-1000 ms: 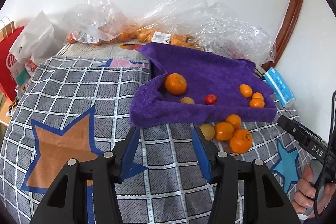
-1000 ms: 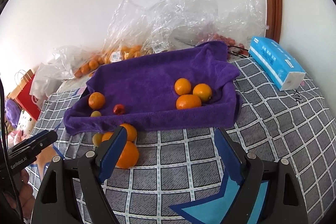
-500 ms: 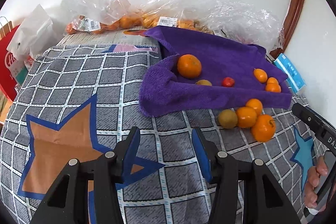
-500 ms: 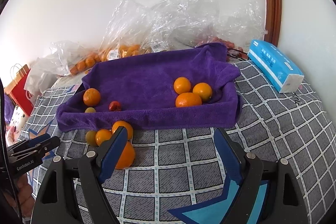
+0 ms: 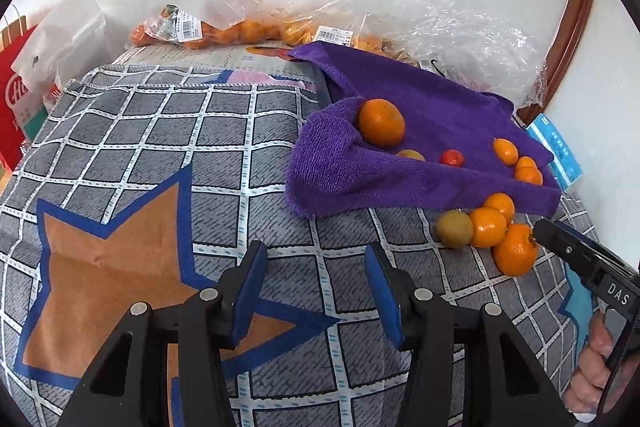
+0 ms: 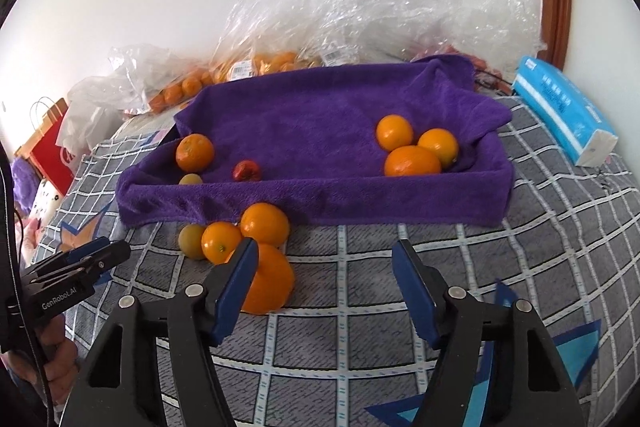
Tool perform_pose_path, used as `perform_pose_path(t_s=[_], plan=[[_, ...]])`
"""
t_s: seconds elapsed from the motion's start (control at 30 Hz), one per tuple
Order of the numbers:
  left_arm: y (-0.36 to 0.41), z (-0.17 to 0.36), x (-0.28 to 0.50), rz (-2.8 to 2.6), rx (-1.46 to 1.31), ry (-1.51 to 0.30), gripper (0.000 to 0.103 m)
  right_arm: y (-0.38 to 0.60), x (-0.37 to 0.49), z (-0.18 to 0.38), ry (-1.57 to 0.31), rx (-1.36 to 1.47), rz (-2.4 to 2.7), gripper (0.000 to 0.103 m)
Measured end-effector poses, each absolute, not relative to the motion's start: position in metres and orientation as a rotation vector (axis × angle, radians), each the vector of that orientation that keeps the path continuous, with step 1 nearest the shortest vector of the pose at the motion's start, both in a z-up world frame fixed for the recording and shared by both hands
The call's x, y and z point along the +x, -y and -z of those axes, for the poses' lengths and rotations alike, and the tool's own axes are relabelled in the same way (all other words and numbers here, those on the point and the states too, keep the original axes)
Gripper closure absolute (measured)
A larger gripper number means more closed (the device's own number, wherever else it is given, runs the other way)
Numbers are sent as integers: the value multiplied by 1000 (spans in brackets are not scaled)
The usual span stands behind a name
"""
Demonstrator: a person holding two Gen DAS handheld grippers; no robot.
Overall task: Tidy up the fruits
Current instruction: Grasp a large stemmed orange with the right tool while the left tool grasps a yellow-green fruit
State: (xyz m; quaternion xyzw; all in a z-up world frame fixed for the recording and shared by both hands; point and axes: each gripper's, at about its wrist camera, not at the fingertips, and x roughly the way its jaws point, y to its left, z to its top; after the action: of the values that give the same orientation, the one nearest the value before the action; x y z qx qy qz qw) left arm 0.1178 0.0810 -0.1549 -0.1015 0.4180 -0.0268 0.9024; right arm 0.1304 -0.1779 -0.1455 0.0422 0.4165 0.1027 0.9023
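While four loose fruits (image 6: 244,247) are lying just outside purple towel (image 6: 320,131), right gripper (image 6: 324,291) is closing on nothing, nearest orange (image 6: 268,283) just left of its jaws; left gripper (image 5: 312,291) is hanging apart, empty.

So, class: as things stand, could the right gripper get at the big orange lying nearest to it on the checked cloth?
Probably yes. The big orange lies bare on the checked cloth, just past the right gripper, off to its left side. Its fingers are closing with nothing between them, so it must reopen and shift left.
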Motion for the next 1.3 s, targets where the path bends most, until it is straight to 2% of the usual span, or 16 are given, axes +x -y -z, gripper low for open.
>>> perform_pose_path(t_s=[0.4,0.47,0.53,0.57,1.0,1.2,1.3], plan=[[-81,155,117,72,-223,-861,50,148,132,169,-941,54,-325,36],[-82,155,117,76,-231,-860,49,145,132,169,-943,24,-330,40],[-82,155,117,79,-233,-860,48,143,132,170,-937,5,-331,58],[-81,155,116,79,-230,-861,48,142,132,170,-938,0,-336,59],[-78,154,115,99,-211,-864,45,190,117,160,-873,24,-263,60],[-77,153,113,139,-217,-856,48,210,116,164,-858,73,-194,60],[-74,153,112,176,-213,-854,55,209,113,162,-832,59,-184,60]])
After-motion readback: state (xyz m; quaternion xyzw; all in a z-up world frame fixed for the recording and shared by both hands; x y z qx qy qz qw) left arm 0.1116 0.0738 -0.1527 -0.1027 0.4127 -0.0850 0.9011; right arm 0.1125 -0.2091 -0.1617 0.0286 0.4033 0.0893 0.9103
